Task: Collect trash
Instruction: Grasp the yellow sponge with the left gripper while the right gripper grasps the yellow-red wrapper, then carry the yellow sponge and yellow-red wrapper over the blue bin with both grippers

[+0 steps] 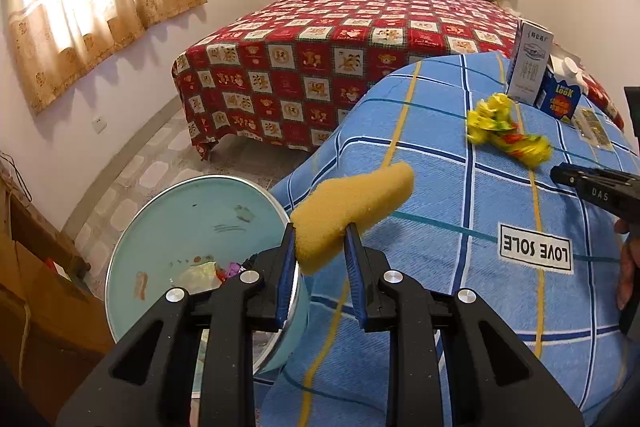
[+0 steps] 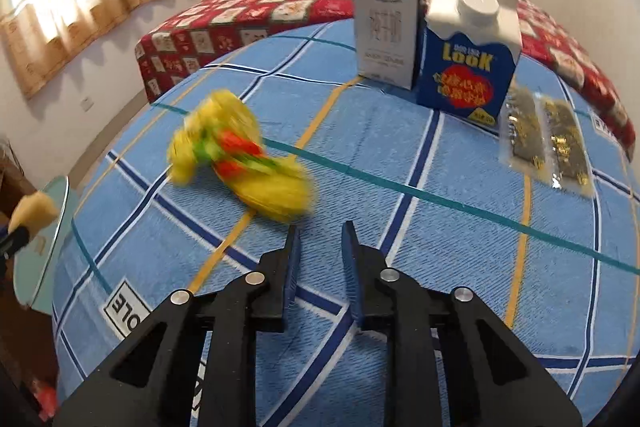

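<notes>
pointing up-right, gripped sponge (image 1: 352, 203)

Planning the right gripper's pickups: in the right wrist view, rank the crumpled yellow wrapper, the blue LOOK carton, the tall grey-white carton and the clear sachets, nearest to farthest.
From the right gripper:
1. Crumpled yellow wrapper, just ahead, left.
2. Clear sachets, ahead, right.
3. Blue LOOK carton, farther back, slightly right.
4. Tall grey-white carton, behind and beside it, touching or nearly.

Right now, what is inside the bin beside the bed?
Inside the bin, crumpled wrappers lie at the bottom, with smudges on the wall. The left gripper and its sponge hide the rest.
</notes>
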The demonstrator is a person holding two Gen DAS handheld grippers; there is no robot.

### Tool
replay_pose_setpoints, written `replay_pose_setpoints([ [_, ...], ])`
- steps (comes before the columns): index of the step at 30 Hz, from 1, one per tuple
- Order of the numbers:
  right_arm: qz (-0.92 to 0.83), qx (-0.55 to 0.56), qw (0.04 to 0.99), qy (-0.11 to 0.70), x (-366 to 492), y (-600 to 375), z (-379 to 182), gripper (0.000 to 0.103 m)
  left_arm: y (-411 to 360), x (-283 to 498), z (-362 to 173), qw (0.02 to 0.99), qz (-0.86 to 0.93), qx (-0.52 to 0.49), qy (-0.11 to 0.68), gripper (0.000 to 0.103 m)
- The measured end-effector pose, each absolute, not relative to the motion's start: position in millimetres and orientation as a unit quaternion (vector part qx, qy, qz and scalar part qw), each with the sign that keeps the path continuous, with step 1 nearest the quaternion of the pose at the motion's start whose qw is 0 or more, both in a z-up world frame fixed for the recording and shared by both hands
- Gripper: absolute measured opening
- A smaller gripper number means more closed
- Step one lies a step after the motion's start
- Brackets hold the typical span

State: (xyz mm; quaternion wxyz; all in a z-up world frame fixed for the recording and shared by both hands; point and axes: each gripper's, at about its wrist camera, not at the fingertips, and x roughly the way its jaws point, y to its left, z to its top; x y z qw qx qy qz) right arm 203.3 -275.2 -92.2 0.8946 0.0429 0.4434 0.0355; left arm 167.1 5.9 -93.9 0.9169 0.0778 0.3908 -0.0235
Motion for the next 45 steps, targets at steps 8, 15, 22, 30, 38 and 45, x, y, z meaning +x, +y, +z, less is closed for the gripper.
replay_pose_setpoints([
  [8, 0.037, 0.053, 0.914, 0.4, 185.1, -267.9, -75.0, 0.057, 19.6, 162.4, -88.3, 0.921, -0.009, 0.081, 0.382, 0.024],
  [15, 0.05, 0.058, 0.908, 0.411, 222.3, -251.4, -81.3, 0.061, 45.8, 176.2, -90.3, 0.919, 0.034, 0.061, 0.389, 0.024],
  [22, 0.076, 0.054, 0.897, 0.432, 233.6, -246.5, -89.7, 0.038, 65.3, 172.4, -95.1, 0.915, 0.049, 0.069, 0.394, 0.024],
  [30, 0.1, 0.037, 0.907, 0.408, 219.6, -227.3, -82.5, 0.036, 75.3, 159.7, -93.8, 0.916, 0.053, 0.079, 0.39, 0.024],
  [38, 0.145, 0.032, 0.908, 0.391, 199.1, -191.1, -74.1, 0.036, 104.0, 142.3, -93.1, 0.912, 0.091, 0.092, 0.388, 0.024],
  [45, 0.18, 0.014, 0.906, 0.383, 187.1, -152.1, -67.2, 0.036, 130.0, 130.9, -97.0, 0.908, 0.111, 0.092, 0.394, 0.024],
])
